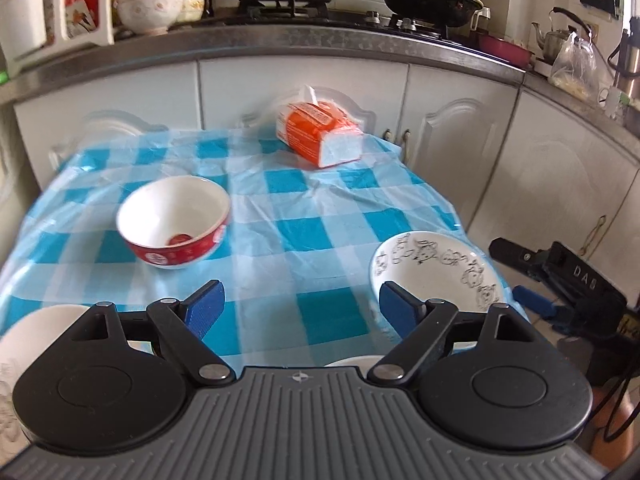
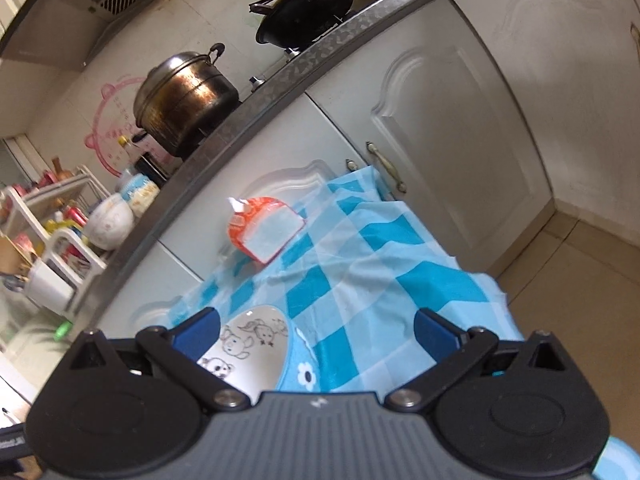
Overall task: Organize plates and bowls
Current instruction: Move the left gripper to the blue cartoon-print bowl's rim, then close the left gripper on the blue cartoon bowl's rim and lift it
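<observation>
Both sets of fingers spread, nothing held. Red bowl stands upright at table left; patterned plate sits at the right edge beside my left gripper. Recommend my right gripper pinch the plate rim squarely, avoiding tablecloth folds.

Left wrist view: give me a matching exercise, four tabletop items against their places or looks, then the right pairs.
Items:
1. red bowl
2. tissue pack
3. cartoon-print dish
4. left gripper

Descriptions:
A. far end of the checked cloth, orange wrapper
B. open, nothing between its fingers
C. left part of the table, white inside
D. right edge of the table, black drawings on white

Pairs: 1-C, 2-A, 3-D, 4-B
</observation>
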`<state>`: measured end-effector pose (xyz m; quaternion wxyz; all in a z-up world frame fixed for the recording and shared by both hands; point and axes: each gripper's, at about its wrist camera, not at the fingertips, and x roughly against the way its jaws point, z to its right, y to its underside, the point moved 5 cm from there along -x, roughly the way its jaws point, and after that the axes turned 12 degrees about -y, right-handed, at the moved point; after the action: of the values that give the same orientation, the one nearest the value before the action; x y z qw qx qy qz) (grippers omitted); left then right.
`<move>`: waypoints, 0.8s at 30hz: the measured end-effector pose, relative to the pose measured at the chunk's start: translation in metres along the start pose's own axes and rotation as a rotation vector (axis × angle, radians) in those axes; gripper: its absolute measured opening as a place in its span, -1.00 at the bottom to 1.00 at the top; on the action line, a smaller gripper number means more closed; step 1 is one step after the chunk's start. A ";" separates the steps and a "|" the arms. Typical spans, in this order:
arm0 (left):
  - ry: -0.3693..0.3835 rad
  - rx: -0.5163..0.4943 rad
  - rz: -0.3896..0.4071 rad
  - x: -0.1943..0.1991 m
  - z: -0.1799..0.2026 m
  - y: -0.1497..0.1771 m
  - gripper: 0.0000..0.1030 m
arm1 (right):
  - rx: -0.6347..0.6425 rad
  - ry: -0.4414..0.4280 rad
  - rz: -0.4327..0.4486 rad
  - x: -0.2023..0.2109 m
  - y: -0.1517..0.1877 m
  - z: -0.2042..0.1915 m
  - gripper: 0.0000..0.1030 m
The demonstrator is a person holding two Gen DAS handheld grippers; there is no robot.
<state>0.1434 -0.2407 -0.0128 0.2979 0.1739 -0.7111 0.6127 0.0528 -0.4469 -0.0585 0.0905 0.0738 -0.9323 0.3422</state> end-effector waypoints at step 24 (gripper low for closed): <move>0.231 0.077 -0.310 -0.078 0.038 -0.001 -0.64 | -0.048 -0.090 -0.163 -0.021 0.017 0.000 0.46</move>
<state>0.1958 -0.2877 -0.0642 0.4616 0.2211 -0.6128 0.6022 0.0696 -0.4320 -0.0735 0.0779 0.1626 -0.9343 0.3074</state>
